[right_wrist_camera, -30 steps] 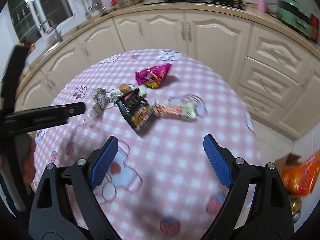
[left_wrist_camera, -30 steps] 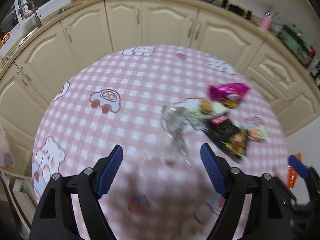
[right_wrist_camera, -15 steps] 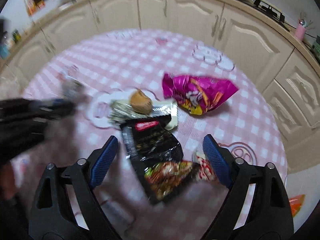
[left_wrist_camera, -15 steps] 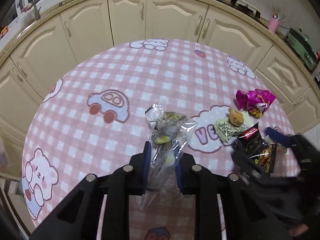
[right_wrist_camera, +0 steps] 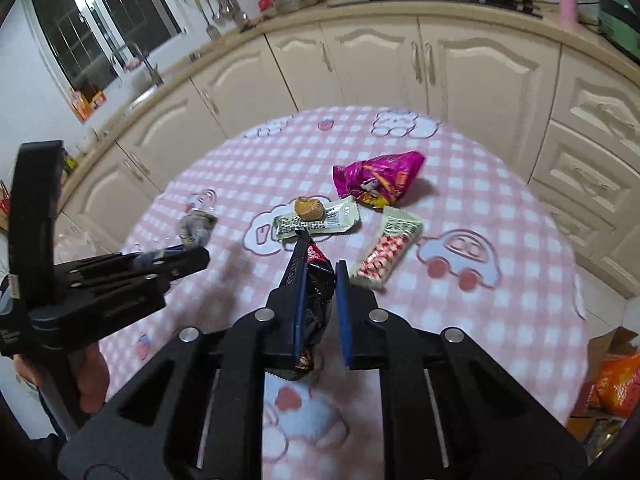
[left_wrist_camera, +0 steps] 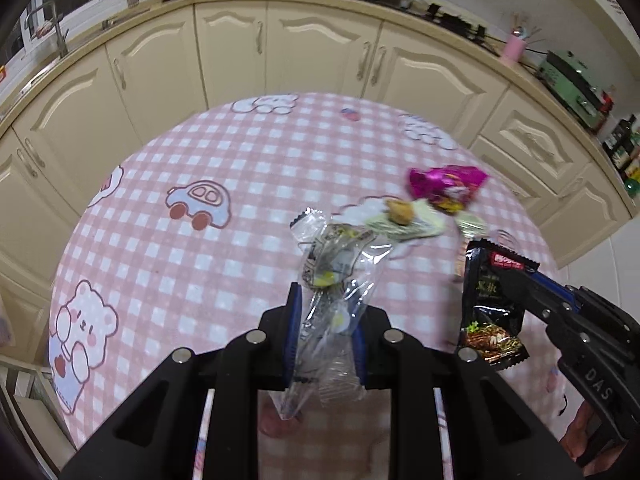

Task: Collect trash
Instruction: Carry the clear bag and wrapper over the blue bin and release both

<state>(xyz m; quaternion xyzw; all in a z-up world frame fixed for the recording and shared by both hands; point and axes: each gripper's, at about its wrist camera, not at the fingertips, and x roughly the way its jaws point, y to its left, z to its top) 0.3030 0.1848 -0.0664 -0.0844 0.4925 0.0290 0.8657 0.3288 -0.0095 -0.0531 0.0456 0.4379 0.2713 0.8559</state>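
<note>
Pink-checked tablecloth [left_wrist_camera: 224, 264] fills both my views. Low centre, my left gripper [left_wrist_camera: 325, 332] pinches a clear plastic wrapper [left_wrist_camera: 340, 280]; my right gripper [right_wrist_camera: 320, 300] is clamped on a black snack packet [right_wrist_camera: 318, 284]. Beyond, mid-frame, lie a red-and-white wrapper [right_wrist_camera: 386, 250], a pale wrapper [right_wrist_camera: 320, 222] topped by a brown lump [right_wrist_camera: 308, 208], then a magenta bag [right_wrist_camera: 378, 178]. Cream cabinets [right_wrist_camera: 400, 64] line the top.

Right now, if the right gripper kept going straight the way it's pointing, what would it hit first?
Likely the white-green wrapper with the brown lump on it, just beyond the black packet the right gripper holds; depth is unclear.
</note>
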